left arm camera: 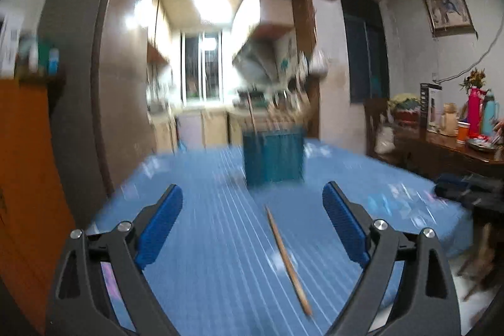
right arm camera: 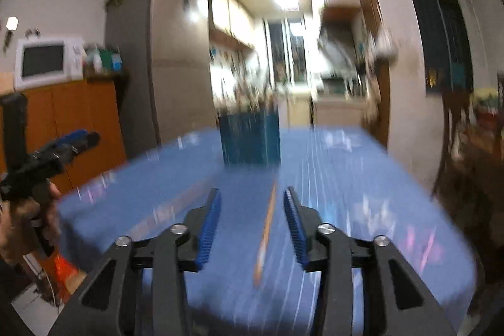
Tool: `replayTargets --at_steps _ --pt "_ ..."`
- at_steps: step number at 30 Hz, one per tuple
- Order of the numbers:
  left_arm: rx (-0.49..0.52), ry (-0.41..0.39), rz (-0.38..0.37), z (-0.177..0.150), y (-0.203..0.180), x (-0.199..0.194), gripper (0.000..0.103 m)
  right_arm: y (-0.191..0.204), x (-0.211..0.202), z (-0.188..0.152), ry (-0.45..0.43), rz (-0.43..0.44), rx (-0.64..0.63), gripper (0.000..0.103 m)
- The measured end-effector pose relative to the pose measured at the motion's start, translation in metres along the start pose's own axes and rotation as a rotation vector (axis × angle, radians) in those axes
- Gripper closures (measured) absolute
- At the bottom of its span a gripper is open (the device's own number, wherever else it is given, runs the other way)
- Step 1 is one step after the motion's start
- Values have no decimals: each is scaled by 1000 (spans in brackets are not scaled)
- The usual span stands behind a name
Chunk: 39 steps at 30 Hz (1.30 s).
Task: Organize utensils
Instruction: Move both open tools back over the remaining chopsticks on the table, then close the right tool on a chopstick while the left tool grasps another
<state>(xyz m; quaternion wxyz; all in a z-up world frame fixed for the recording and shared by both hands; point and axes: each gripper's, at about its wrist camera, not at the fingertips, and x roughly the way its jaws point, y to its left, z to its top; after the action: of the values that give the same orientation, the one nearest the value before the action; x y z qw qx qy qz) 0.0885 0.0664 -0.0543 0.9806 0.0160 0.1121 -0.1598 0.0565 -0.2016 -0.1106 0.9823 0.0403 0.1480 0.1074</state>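
Left claw [left arm camera: 253, 199] wide, right claw [right arm camera: 252, 203] narrower, both empty

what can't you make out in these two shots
- Contents of the blue holder: motion blur in both wrist views, so the utensils in it cannot be told apart.
- Chopstick: sharp in the left wrist view, an orange smear in the right.
- Left claw: seen side-on in the right wrist view, its gap hidden.

One wooden chopstick [left arm camera: 288, 260] lies on the blue striped table [left arm camera: 204, 210], in front of the left tongs and nearer their right finger. One blue holder box [left arm camera: 273, 156] stands farther ahead, past the stick. Sticks poke out of its top, too blurry to count. There are two tongs, each with two blue fingers [left arm camera: 159, 225].
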Motion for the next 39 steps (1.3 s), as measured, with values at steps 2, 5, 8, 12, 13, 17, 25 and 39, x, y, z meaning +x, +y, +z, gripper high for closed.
replayTargets --at_steps 2,5,8,12,13,17,25,39 --pt "-10 47 -7 -19 -5 8 16 -1 10 -21 51 -17 22 76" --pt "22 84 0 -39 -17 19 16 3 22 -36 94 -20 16 81" --pt "-5 108 -8 -49 -17 26 16 9 31 -43 114 -41 -1 81" --pt "2 133 -17 -66 -23 29 19 7 37 -50 134 -64 7 81" --pt "13 137 -20 -73 -26 23 22 6 39 -50 135 -63 9 81" --pt "30 156 -23 -81 -28 26 38 6 43 -51 130 -62 0 85" --pt "20 199 -55 -95 -37 31 66 10 45 -51 118 -65 -14 88" --pt "19 152 -16 -107 -47 24 66 10 45 -51 115 -67 -15 89"
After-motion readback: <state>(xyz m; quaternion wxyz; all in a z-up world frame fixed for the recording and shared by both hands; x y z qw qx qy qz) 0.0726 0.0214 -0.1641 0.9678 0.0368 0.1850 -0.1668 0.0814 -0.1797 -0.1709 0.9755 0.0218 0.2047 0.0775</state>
